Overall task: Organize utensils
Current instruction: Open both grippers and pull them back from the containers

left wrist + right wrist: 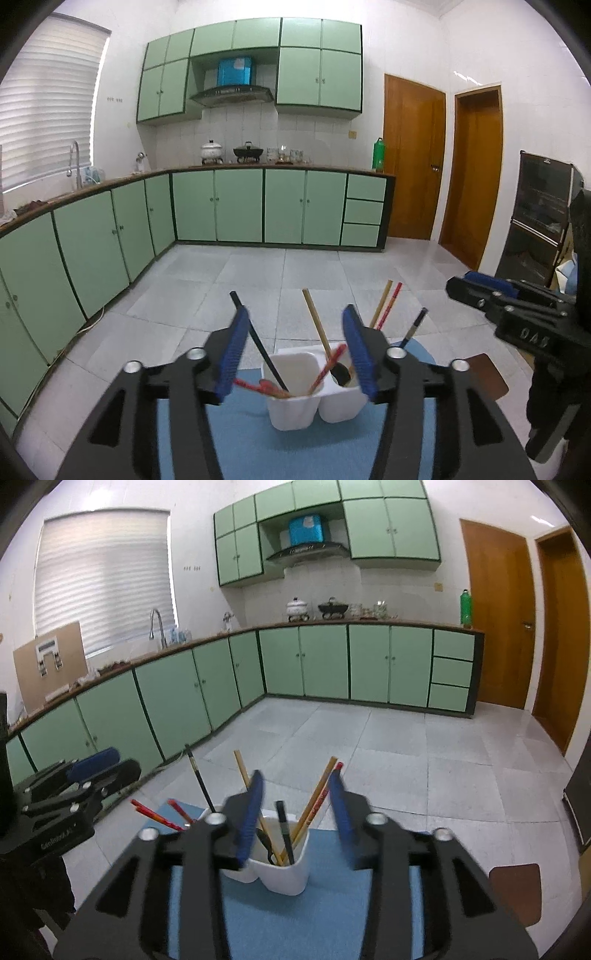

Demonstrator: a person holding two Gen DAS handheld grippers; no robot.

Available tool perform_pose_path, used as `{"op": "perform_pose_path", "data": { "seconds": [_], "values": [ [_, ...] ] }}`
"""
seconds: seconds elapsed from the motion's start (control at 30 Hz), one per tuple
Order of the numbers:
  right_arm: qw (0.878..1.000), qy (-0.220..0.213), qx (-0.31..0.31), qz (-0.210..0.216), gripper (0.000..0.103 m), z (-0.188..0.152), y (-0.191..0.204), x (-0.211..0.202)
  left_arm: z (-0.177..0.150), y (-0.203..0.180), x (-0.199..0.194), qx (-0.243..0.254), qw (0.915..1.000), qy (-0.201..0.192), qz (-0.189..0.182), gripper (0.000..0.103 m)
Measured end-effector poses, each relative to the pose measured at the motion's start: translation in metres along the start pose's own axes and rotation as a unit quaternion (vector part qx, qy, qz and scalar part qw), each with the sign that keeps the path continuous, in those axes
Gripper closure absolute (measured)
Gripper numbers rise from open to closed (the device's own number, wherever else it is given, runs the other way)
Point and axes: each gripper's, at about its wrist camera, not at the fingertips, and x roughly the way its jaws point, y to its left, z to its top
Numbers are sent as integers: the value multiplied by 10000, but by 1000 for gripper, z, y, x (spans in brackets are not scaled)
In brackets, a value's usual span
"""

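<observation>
The holder (314,398) looks like smooth, glossy white plastic. The mat (236,443) under it is matt blue with a fine grain. Two chopsticks (314,805) look like bare wood. Each claw (295,350) is matt black with ribbed blue pads (358,354).

Even, fairly bright indoor light; daylight glows through the window blind (103,576) at 10 o'clock; faint glare on floor tiles (535,734) at 3 o'clock; blue gripper pads (236,350) motion-blurred; strong fisheye bending, black vignette at corners.
</observation>
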Motion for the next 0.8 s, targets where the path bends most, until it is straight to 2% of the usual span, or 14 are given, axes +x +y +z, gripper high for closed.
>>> {"op": "perform_pose_path", "data": {
  "seconds": [0.33,0.43,0.6,0.8],
  "values": [
    [9993,-251,239,-114,13,-52,-10,-69,-44,-10,-58,-107,9998,-136,-48,27],
    [9995,-220,218,-99,8,-73,-9,-85,-60,-15,-71,-87,9999,-100,-17,23],
    [9998,-170,120,-12,6,-99,4,-105,-85,-24,-92,-120,9999,-54,-11,16],
    [9998,-106,103,120,6,-122,21,-126,-106,-32,-116,-133,9999,6,-22,13]
  ]
}}
